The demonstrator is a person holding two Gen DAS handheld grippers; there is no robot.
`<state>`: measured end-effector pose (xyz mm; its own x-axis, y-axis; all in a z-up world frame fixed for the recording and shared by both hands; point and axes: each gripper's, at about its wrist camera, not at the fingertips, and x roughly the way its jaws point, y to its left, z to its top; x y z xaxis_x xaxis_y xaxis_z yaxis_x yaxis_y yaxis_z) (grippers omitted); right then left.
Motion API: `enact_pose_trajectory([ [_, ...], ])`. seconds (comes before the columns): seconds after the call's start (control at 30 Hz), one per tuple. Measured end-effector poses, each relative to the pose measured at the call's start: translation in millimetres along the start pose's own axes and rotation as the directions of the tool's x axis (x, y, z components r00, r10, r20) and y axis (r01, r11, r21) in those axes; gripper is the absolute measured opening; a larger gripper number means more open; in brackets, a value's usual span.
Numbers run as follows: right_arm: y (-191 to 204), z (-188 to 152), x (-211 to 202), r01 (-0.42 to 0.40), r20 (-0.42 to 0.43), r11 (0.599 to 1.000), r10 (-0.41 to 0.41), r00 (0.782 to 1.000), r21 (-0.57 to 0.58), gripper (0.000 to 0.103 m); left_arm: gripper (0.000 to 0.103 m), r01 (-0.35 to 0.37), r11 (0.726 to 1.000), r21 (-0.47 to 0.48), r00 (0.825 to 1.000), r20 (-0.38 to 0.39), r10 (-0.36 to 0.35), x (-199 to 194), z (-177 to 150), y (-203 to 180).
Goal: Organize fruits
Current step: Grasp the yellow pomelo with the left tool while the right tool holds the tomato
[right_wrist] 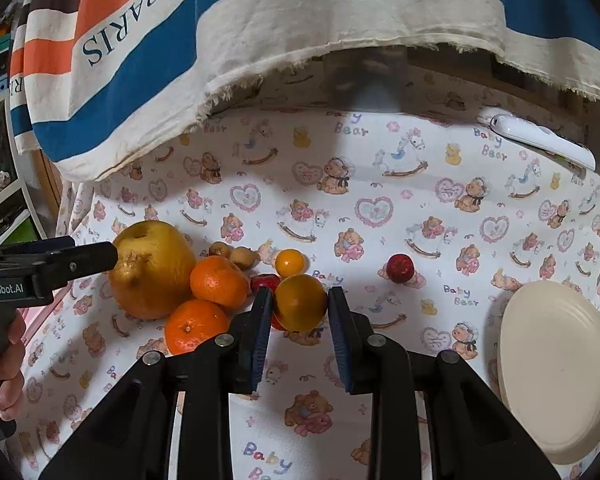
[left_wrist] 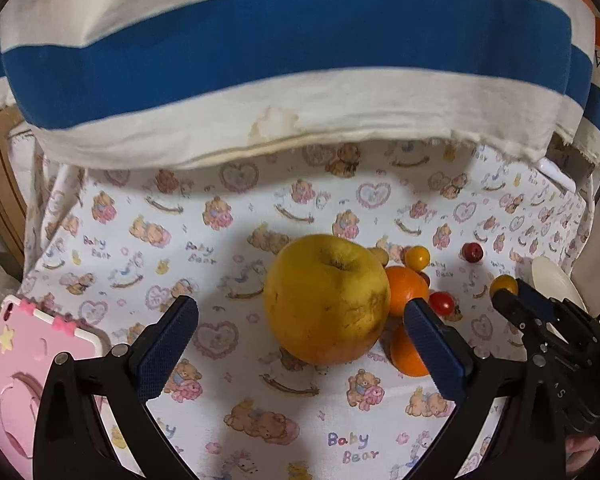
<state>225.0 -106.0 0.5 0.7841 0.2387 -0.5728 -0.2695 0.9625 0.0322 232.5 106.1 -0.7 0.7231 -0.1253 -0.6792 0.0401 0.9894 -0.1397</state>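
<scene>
The right hand-held gripper (right_wrist: 300, 312) clamps a small yellow-orange fruit (right_wrist: 300, 302) between its pads — the left hand-held gripper (left_wrist: 300, 320) gapes wide.

The printed cloth (right_wrist: 380, 168) covering the desk repeats the words "Baby Bear" in pastel letters among teddy bears. A striped fabric (right_wrist: 112, 52) hanging above it reads "PARIS" in dark capitals, seen upside down. The left tool (right_wrist: 60, 268) carries the white label "GenRobot.AI" on its black body.
</scene>
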Motion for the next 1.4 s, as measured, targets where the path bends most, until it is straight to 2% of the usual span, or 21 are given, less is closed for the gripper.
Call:
enact_pose_trajectory([
  [0.37,-3,-4,2,0.023,0.001,1.0,-0.023,1.0,0.008,0.029,0.102,0.045,0.998,-0.034,0.992,-0.12,-0.049,38,-3,-7],
  [0.53,-9,-5,2,0.022,0.002,0.999,-0.022,1.0,0.03,0.03,0.102,0.0,1.0,-0.018,0.99,-0.139,-0.002,46,-3,-11],
  [0.7,-10,-6,-1,0.022,0.009,0.999,-0.022,1.0,0.038,0.03,0.102,0.002,0.999,-0.053,0.985,-0.173,-0.011,54,1,-6],
  [1.0,-10,-6,0,0.023,0.008,0.999,-0.023,1.0,0.038,0.03,0.094,0.002,1.0,-0.027,0.981,-0.194,-0.007,66,0,-16],
  [1.13,-10,-6,0,0.022,0.009,0.999,-0.023,1.0,0.039,0.03,0.089,0.031,0.998,-0.045,0.981,-0.191,-0.039,68,2,-15],
  [1.4,-8,-8,2,0.029,0.017,0.999,-0.03,0.999,0.035,0.03,0.087,-0.009,1.0,0.017,0.987,-0.16,0.012,60,-6,-25],
])
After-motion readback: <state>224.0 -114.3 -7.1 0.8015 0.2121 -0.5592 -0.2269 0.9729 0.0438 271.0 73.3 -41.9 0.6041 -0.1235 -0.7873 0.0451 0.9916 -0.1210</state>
